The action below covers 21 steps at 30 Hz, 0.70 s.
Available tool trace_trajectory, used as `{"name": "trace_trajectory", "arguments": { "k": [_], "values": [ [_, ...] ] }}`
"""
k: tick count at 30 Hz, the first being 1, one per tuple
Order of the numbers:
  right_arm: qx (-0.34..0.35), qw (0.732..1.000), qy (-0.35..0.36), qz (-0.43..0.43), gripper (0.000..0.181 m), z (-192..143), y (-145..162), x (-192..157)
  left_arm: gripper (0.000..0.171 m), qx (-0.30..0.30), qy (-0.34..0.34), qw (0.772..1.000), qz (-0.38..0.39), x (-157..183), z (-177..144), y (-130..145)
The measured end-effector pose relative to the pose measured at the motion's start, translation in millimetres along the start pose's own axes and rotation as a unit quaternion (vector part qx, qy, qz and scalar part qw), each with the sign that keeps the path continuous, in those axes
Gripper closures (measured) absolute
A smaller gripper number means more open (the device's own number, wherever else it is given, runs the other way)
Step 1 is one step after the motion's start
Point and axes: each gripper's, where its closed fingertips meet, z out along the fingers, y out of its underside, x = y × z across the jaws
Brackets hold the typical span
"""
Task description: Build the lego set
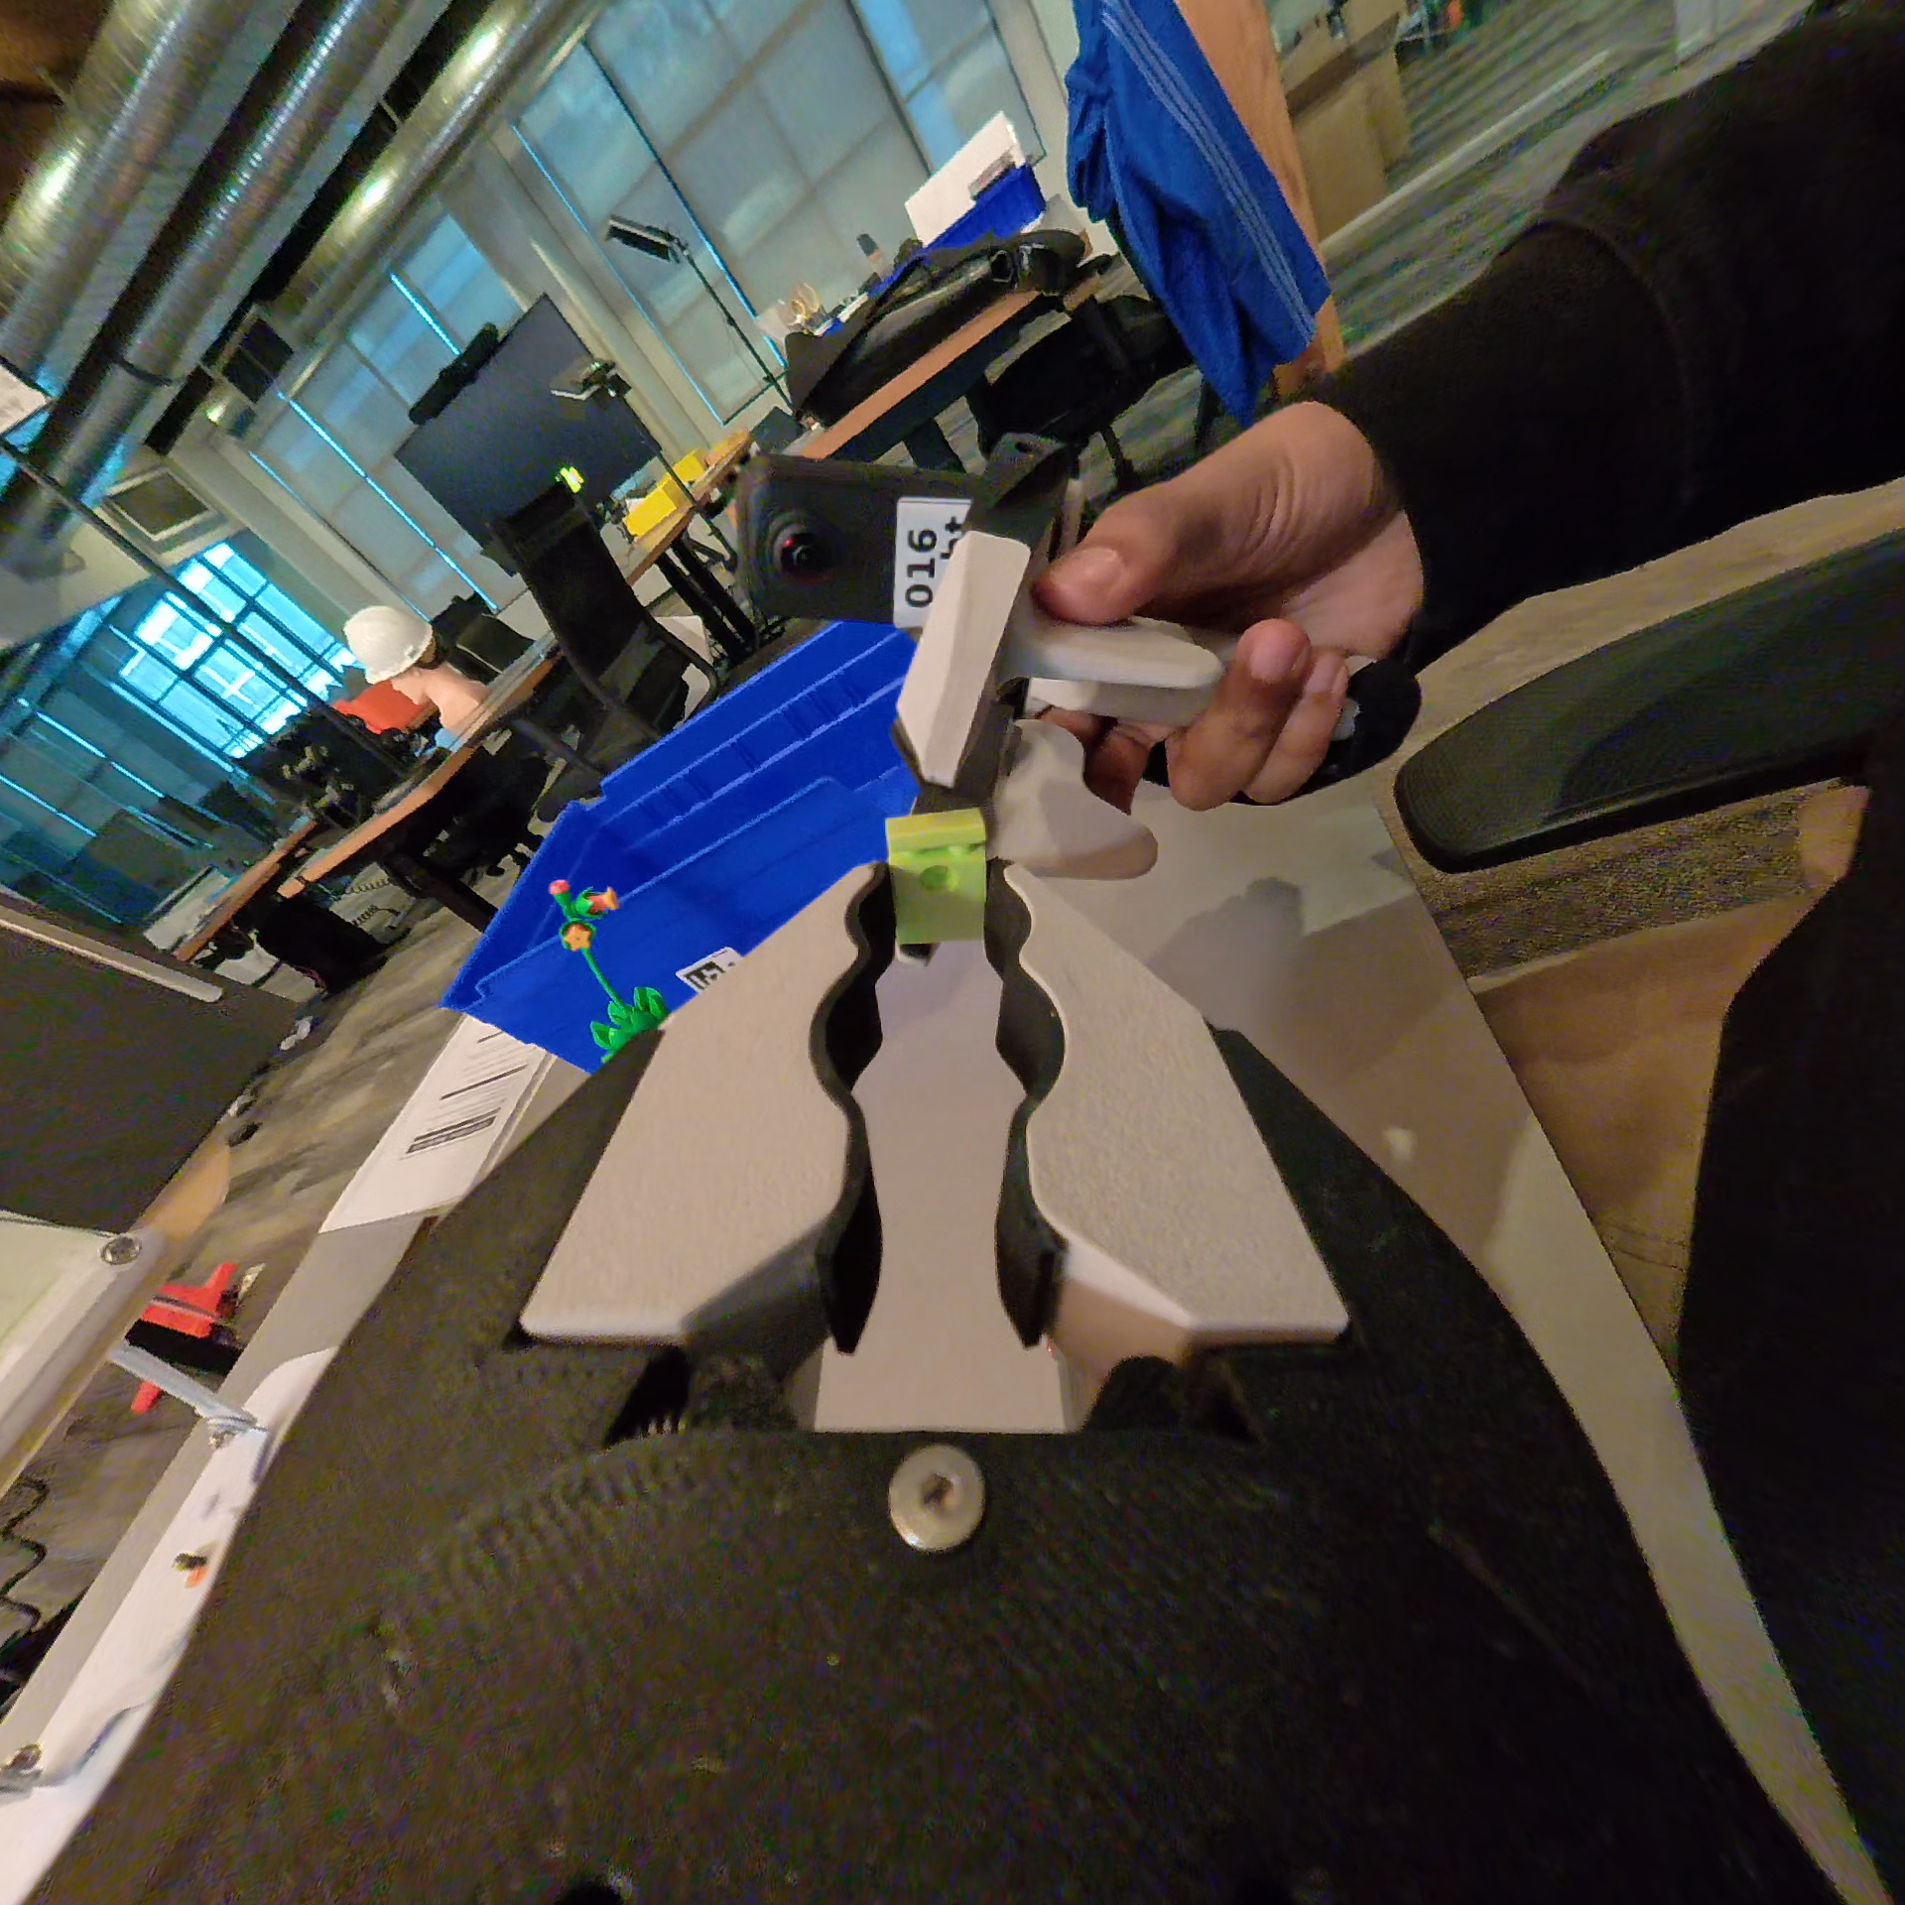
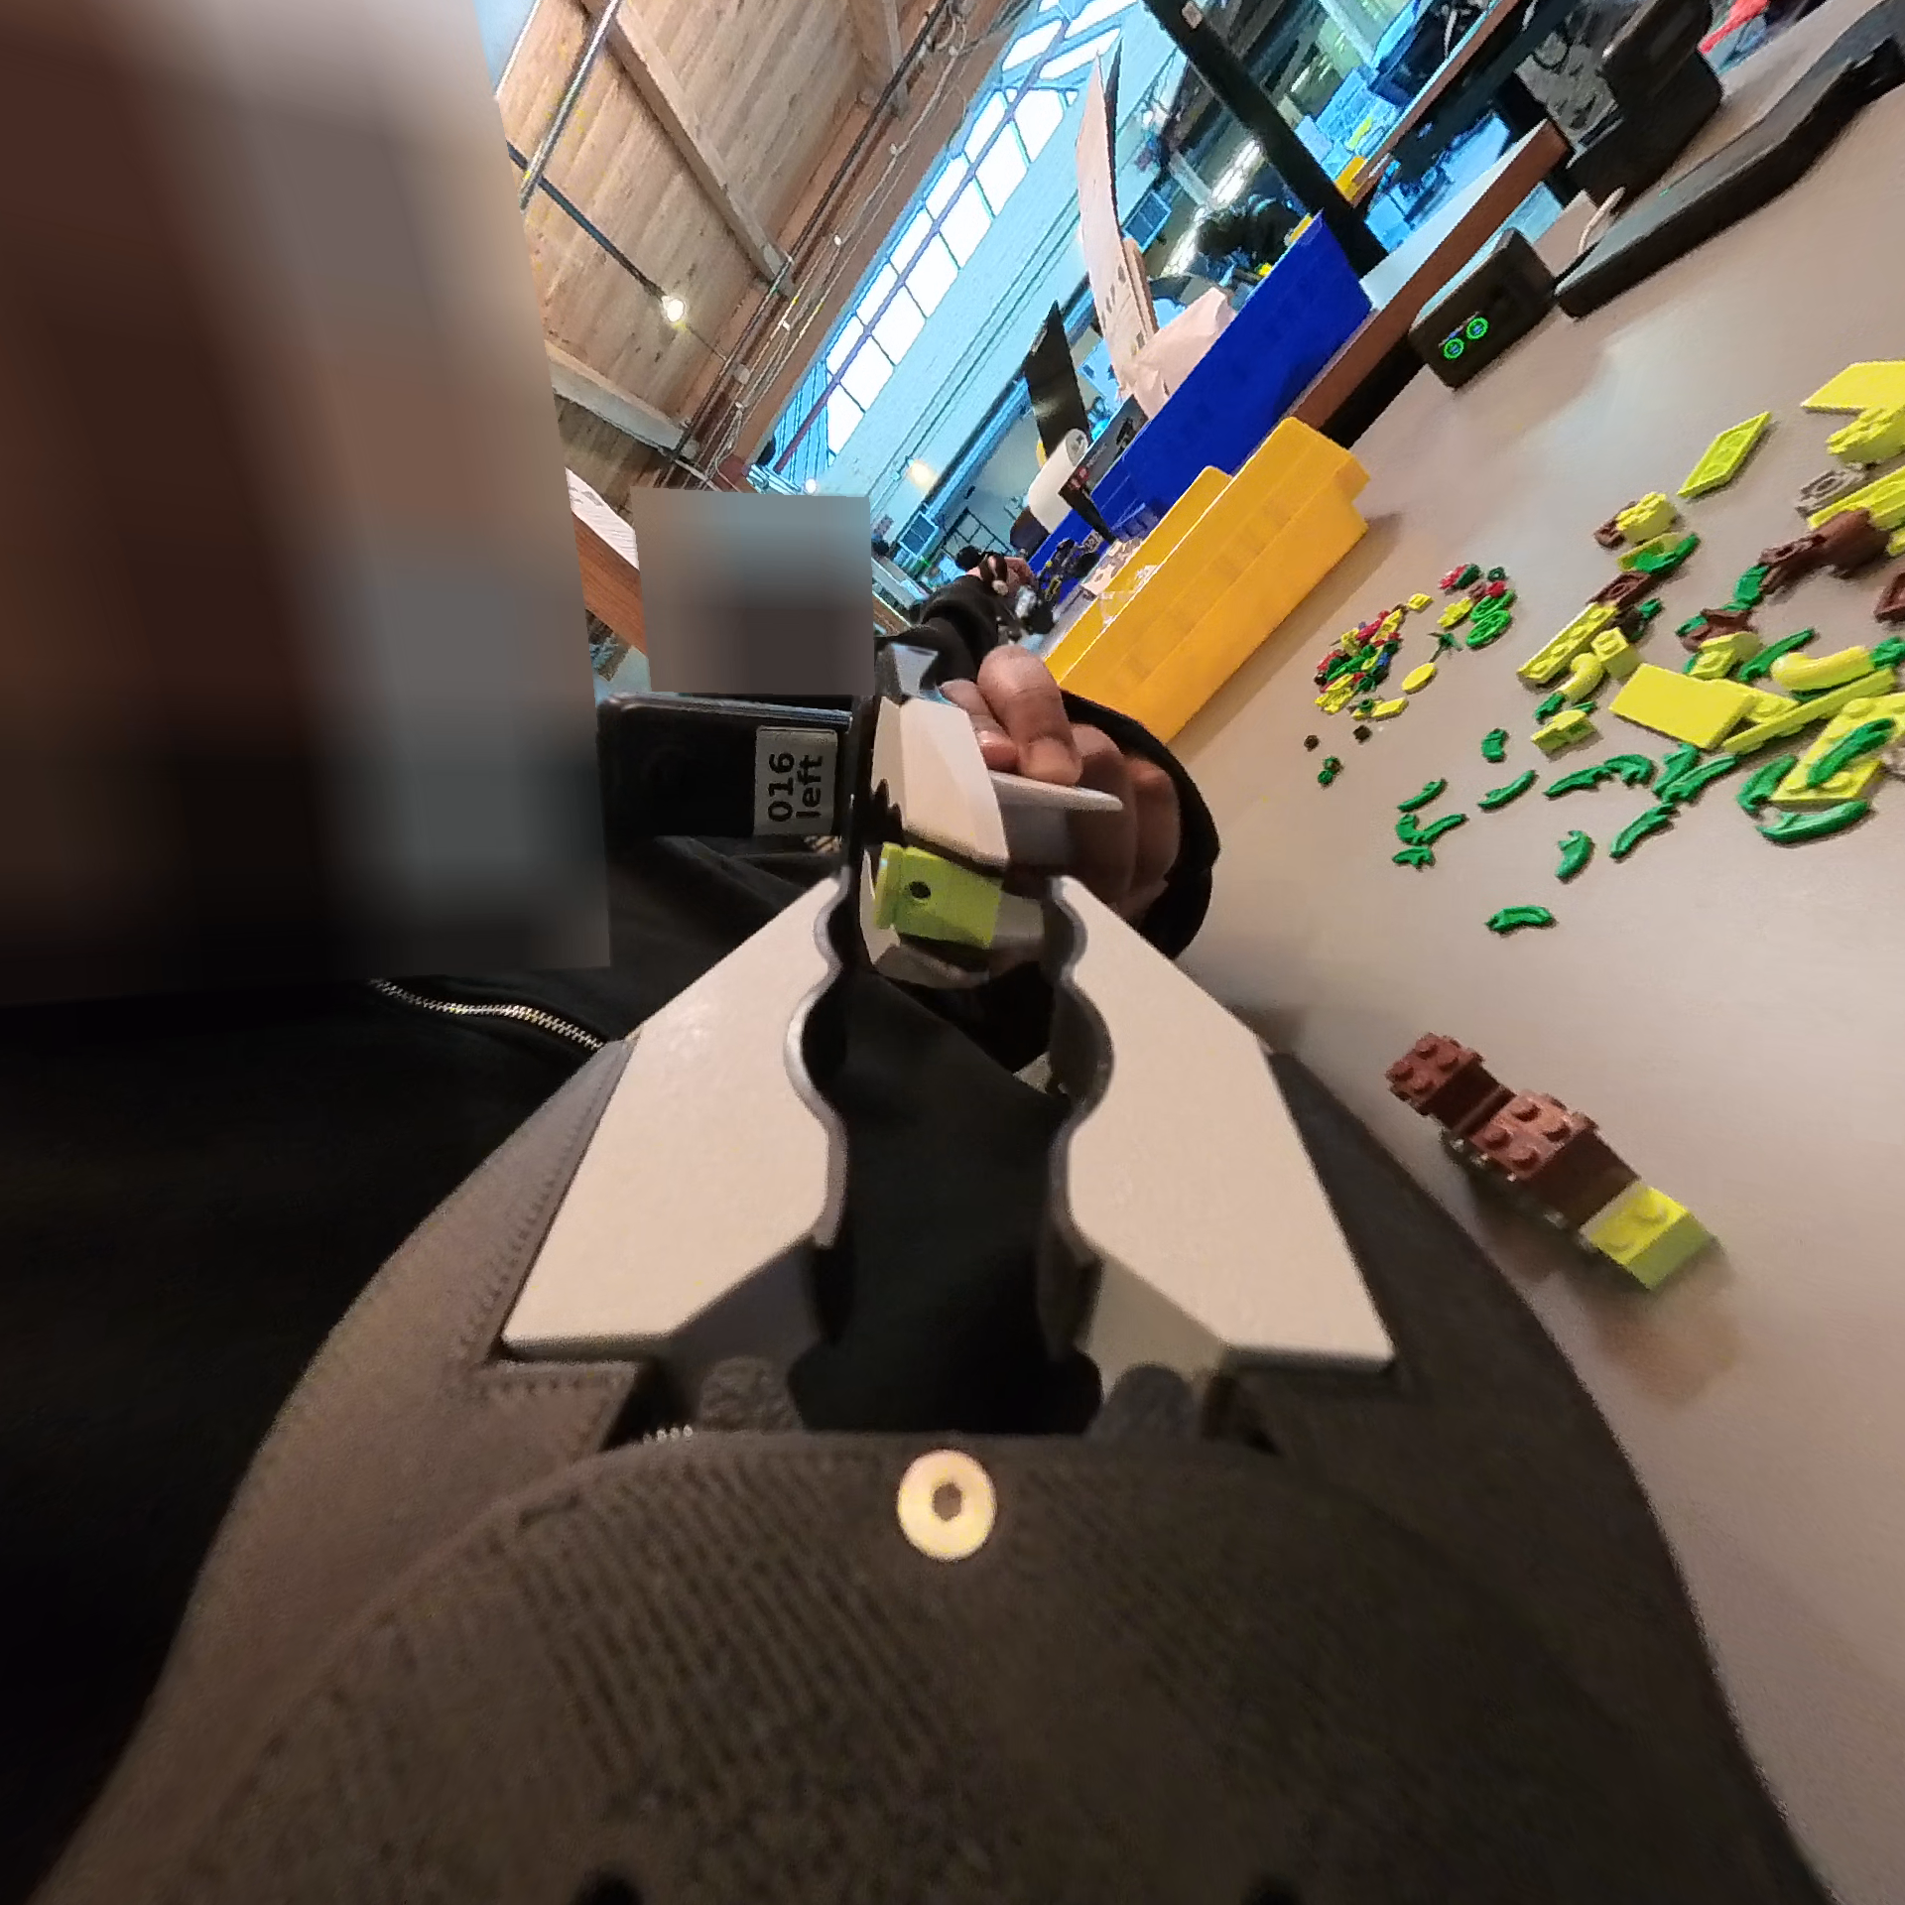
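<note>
A lime green brick (image 1: 936, 897) sits between the fingertips of my left gripper (image 1: 936, 887), which is shut on it in the air above the table. My right gripper (image 1: 954, 789), held by a hand, meets the brick from the far side. In the right wrist view, the right gripper (image 2: 948, 912) is open, and its tips straddle the lime brick (image 2: 933, 907) and the left gripper (image 2: 876, 897). A brown and lime brick assembly (image 2: 1526, 1144) lies on the grey table (image 2: 1443, 928).
A pile of loose lime, green and brown pieces (image 2: 1649, 701) lies at the right, with a yellow bin (image 2: 1216, 577) and a small black box (image 2: 1474, 320) behind it. A blue bin (image 1: 722, 825) and a small built flower plant (image 1: 593, 948) stand ahead on the left. A chair armrest (image 1: 1649, 711) is at the right. My two grippers' fingertips are within a few centimetres of each other.
</note>
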Motion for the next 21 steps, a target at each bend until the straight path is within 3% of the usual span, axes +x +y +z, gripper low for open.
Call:
{"name": "trace_trajectory", "arguments": {
  "k": [3, 8, 21],
  "values": [
    [-0.005, 1.0, -0.004, 0.008, 0.144, 1.4, 4.4, 1.0, 0.157, -0.004, 0.005, 1.0, 0.002, 3.0, 1.5, 1.8],
    [-0.026, 1.0, -0.012, 0.009, 0.158, 6.6, 11.2, -0.6, 0.156, -0.013, 0.01, 1.0, 0.011, 7.7, 3.9, 2.5],
    [-0.015, 0.999, 0.02, -0.026, 0.16, 5.5, 6.6, 0.4, 0.157, -0.049, -0.017, 0.998, 0.024, 2.3, 6.1, 1.6]
  ]
}}
